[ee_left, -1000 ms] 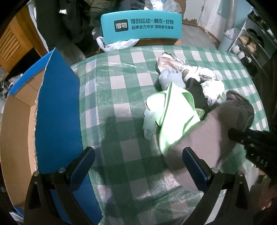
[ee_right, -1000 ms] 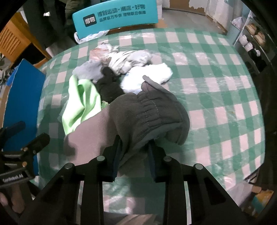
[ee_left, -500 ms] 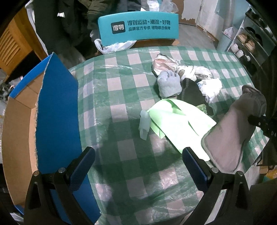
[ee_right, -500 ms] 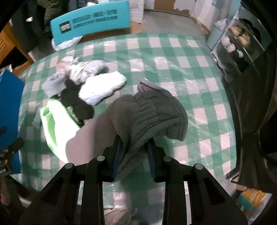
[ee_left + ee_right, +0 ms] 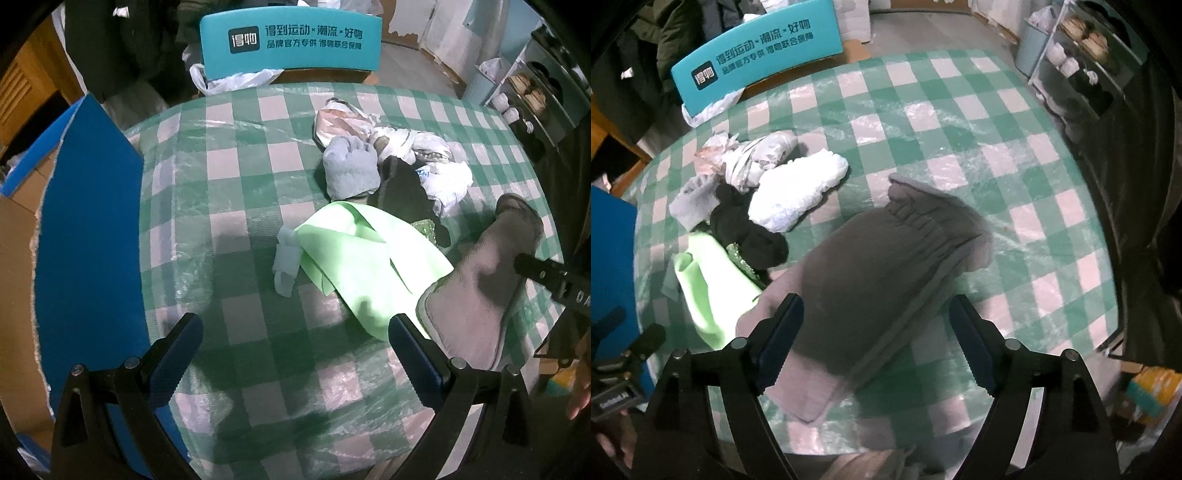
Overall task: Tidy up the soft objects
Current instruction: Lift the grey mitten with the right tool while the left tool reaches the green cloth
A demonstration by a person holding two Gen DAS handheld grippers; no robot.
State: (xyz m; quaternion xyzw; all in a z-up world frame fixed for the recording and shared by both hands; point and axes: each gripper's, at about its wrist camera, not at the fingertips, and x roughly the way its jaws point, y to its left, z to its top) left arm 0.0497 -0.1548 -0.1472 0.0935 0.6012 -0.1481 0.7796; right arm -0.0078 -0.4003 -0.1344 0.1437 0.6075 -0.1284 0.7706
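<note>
A large grey fleece mitten (image 5: pixel 882 266) lies on the green-checked table (image 5: pixel 960 118), blurred, just below my right gripper (image 5: pixel 875 325). The right jaws are opening and stand wide, with the pads off the mitten (image 5: pixel 476 291). A light green cloth (image 5: pixel 362 258) lies beside it, its edge under the mitten. Behind are a black sock (image 5: pixel 746 225), a white fluffy sock (image 5: pixel 798 192), a pale grey sock (image 5: pixel 349 171) and crumpled patterned cloths (image 5: pixel 369 129). My left gripper (image 5: pixel 295 350) hangs open over bare tablecloth, nothing between its fingers.
A blue-faced cardboard box (image 5: pixel 88 229) stands against the table's left edge. A teal chair back (image 5: pixel 291 40) with a white bag sits at the far side. A small pale clear-plastic piece (image 5: pixel 286 258) lies by the green cloth. Shelves (image 5: pixel 1082 55) stand at right.
My right gripper carried the mitten rightward off the green cloth, then its jaws spread and the mitten dropped onto the table. The left gripper barely moved.
</note>
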